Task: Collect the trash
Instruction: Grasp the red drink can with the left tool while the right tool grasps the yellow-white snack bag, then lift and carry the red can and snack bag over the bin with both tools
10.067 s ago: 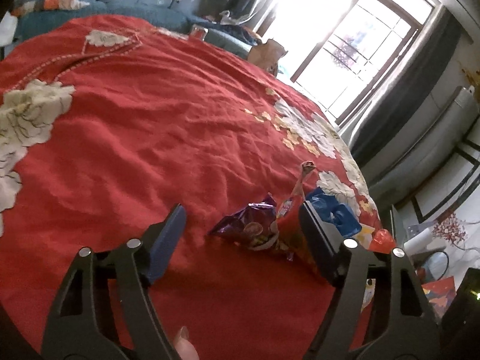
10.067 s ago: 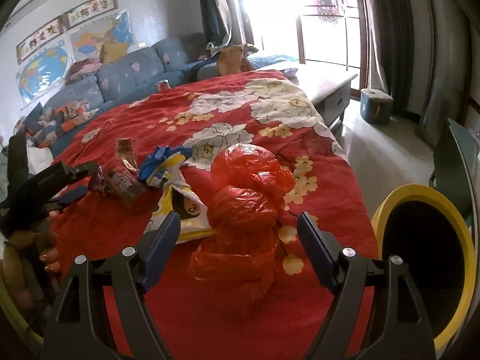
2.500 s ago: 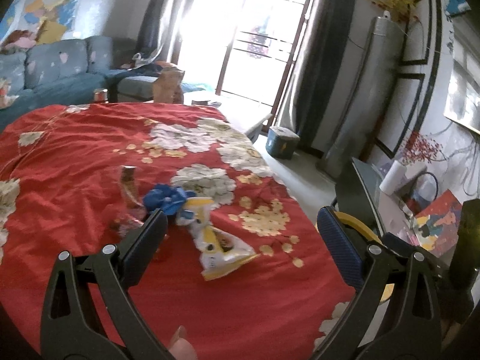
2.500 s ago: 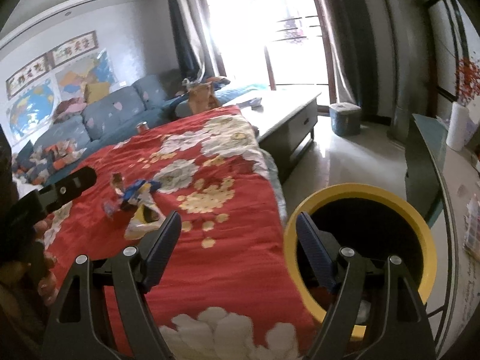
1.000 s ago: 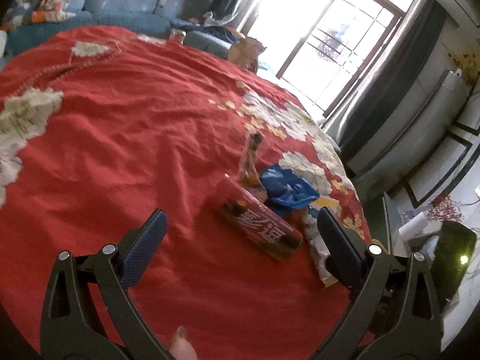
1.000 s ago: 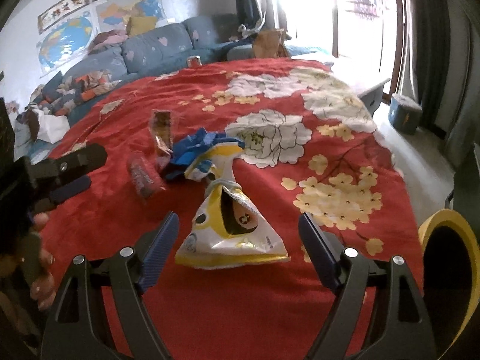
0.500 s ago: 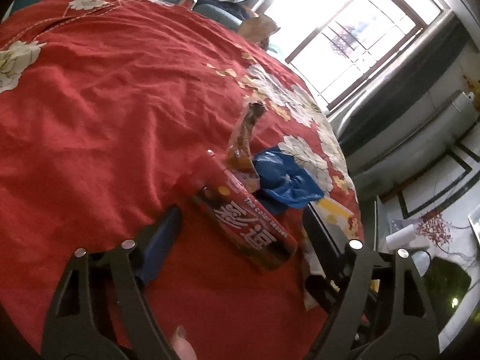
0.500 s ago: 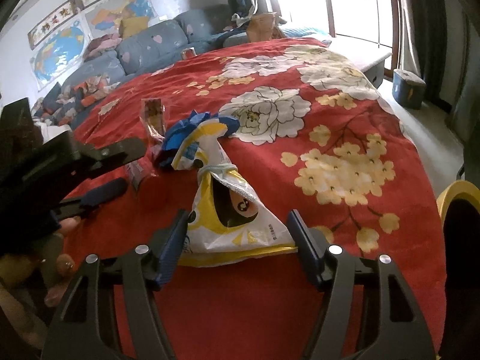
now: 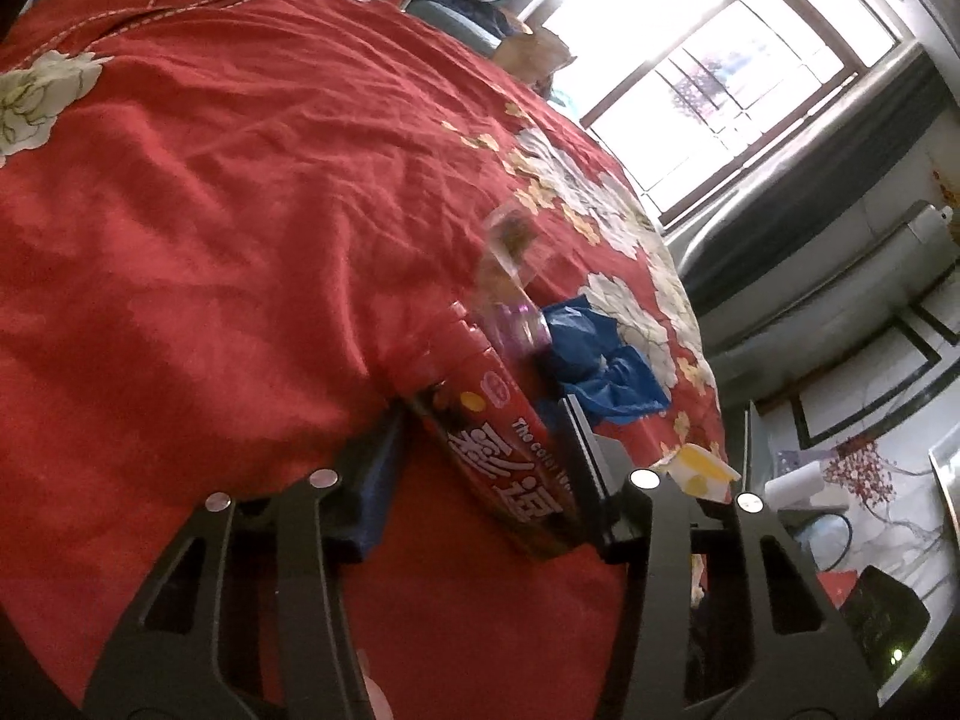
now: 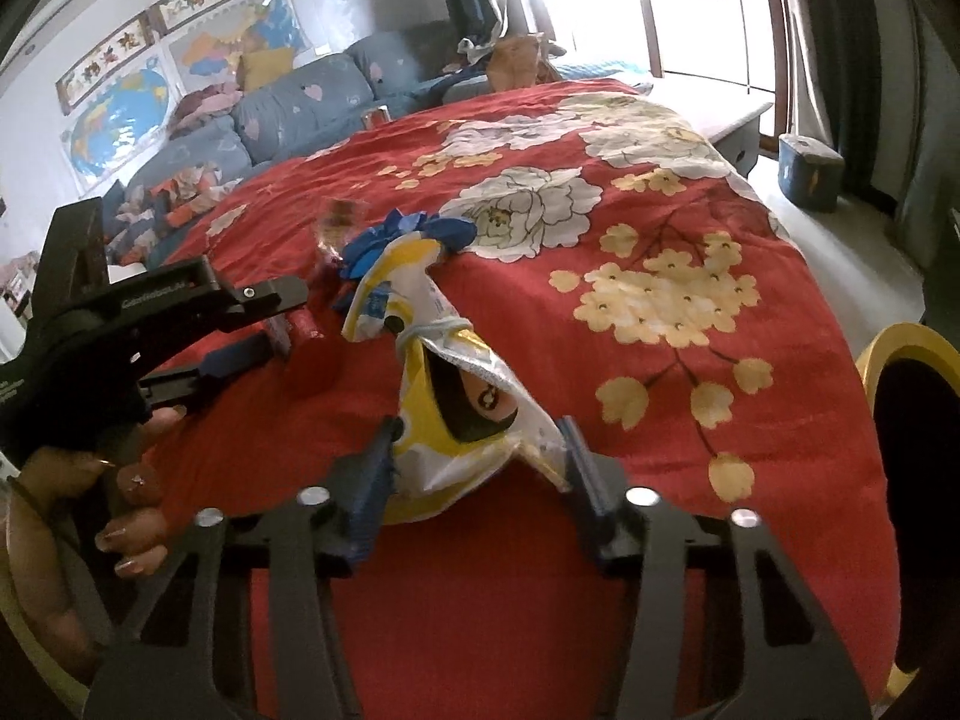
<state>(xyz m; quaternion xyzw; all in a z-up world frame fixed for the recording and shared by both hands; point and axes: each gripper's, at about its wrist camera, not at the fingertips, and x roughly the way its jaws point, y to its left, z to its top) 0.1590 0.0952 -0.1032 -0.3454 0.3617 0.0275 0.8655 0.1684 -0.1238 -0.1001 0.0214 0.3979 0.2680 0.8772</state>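
A red snack wrapper (image 9: 504, 456) with white lettering lies on the red floral bedspread (image 9: 210, 240), between the closing jaws of my left gripper (image 9: 483, 414). The right pad lies against the wrapper and the left pad stands just short of it. In the right wrist view, my right gripper (image 10: 477, 429) is closing on the wide end of a yellow and white snack bag (image 10: 456, 396), which buckles between both pads. A crumpled blue plastic bag (image 9: 600, 360) and a blurred clear wrapper (image 9: 510, 252) lie just beyond. The left gripper (image 10: 282, 324) is also seen there, in a hand (image 10: 126, 504).
A yellow-rimmed bin (image 10: 900, 354) stands on the floor off the bed's right edge. A blue sofa (image 10: 288, 102) with clothes runs along the far side, with a can (image 10: 375, 117) near it. A small blue box (image 10: 810, 171) sits by the window.
Both grippers have come down closer to the bed and their jaws have narrowed. The left now brackets the red wrapper. The right squeezes the yellow bag, which lay flat before.
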